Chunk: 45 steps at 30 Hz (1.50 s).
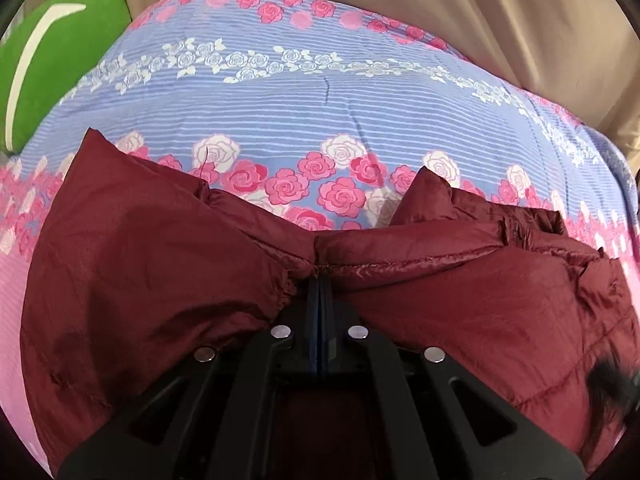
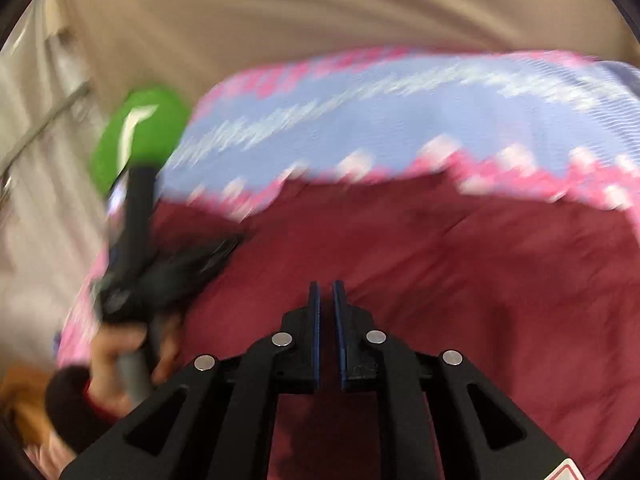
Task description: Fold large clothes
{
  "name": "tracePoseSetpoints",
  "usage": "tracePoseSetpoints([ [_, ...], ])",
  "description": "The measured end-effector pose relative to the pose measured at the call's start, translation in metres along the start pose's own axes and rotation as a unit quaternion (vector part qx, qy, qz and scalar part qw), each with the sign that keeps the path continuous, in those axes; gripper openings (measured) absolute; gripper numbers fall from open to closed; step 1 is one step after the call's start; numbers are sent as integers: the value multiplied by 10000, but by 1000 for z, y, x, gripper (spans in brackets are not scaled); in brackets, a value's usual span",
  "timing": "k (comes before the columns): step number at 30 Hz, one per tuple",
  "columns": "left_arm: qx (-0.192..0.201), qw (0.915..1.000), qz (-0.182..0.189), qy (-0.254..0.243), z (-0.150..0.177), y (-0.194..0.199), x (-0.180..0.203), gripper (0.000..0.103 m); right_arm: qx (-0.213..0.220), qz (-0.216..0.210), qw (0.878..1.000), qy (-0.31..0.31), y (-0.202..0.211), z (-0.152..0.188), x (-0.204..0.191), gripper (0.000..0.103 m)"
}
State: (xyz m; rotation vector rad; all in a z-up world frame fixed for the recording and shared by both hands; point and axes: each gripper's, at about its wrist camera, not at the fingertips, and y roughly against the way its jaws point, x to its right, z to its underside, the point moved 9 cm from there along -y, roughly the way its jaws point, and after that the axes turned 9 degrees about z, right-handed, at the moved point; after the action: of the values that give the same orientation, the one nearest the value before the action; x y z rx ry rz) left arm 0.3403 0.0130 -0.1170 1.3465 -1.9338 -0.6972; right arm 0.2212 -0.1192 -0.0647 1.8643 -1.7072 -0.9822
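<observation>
On the bed, my left hand-held gripper (image 1: 320, 280) had its two blue-lined fingers pressed flat together on a gathered seam of the maroon padded jacket (image 1: 480, 300), the cloth bunching to either side of the pinch. My right hand-held gripper (image 2: 327, 292) hung just above the same jacket with only a narrow slit between its fingers and nothing in them. From the right wrist view the left unit showed at the jacket's edge, a bare hand (image 2: 120, 352) wrapped round its grey handle.

I judged this to be an early fold: one edge taken up, the garment otherwise spread over the floral quilt (image 1: 320, 112), with two puffy corners poking up toward the far side. The next move, as I read it, called for the right fingers to open wider and take a matching edge, so both could carry the fabric over together; slippery quilted cloth of this sort might slide out of a thin pinch.

Beyond the jacket lay the blue-and-pink rose print, then a green cushion (image 1: 60, 60) at the quilt's far left corner, and beige curtain folds (image 1: 480, 20) behind all.

Much was unclear. The right view was smeared by motion, so the jacket's outline there was guesswork. Sleeves, collar and hem could not be told apart, and a dark furry patch (image 1: 608, 392) at the frame's right edge went unidentified.
</observation>
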Motion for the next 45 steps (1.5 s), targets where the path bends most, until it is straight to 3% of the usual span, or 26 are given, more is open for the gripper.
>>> tracePoseSetpoints([
  [3,19,10000,63,-11,1,2,-1,0,-116,367,9992,112,-11,22,13,0],
  [7,91,9998,169,23,3,5,-4,0,75,347,9953,-897,16,34,86,0],
  [11,183,9995,255,89,2,7,-4,0,430,740,9749,-2058,59,62,184,0],
  [14,219,9994,232,168,3,20,-5,1,529,1027,9641,-2392,83,79,211,0],
  [16,294,9991,184,254,7,40,-8,1,626,1300,9622,-2310,100,82,209,0],
  [17,364,9985,281,289,11,56,-8,1,711,1367,9643,-2152,112,82,200,6],
  [20,331,9985,341,254,33,95,-13,2,755,1385,9703,-1833,127,80,184,9],
  [23,12,9994,176,313,63,103,-30,2,386,1655,9722,-1609,114,94,176,9],
  [24,-79,9991,155,381,74,103,-37,2,245,1740,9718,-1575,108,103,182,5],
  [27,-122,9977,335,570,93,100,-57,2,90,1655,9720,-1666,92,120,192,0],
  [30,-48,9955,509,798,96,101,-65,1,151,1583,9687,-1906,102,114,190,1],
  [33,-22,9964,335,785,96,107,-65,1,324,1719,9702,-1676,121,107,177,5],
  [37,215,9974,-53,690,98,126,-71,2,-45,2011,9665,-1592,106,129,186,0],
  [40,79,9959,46,902,104,118,-86,2,-62,1938,9653,-1748,105,132,189,0],
  [42,123,9939,117,1085,103,124,-92,2,128,1911,9672,-1669,115,116,180,8],
  [45,329,9944,-182,983,96,134,-96,2,370,1967,9708,-1321,120,88,164,8],
])
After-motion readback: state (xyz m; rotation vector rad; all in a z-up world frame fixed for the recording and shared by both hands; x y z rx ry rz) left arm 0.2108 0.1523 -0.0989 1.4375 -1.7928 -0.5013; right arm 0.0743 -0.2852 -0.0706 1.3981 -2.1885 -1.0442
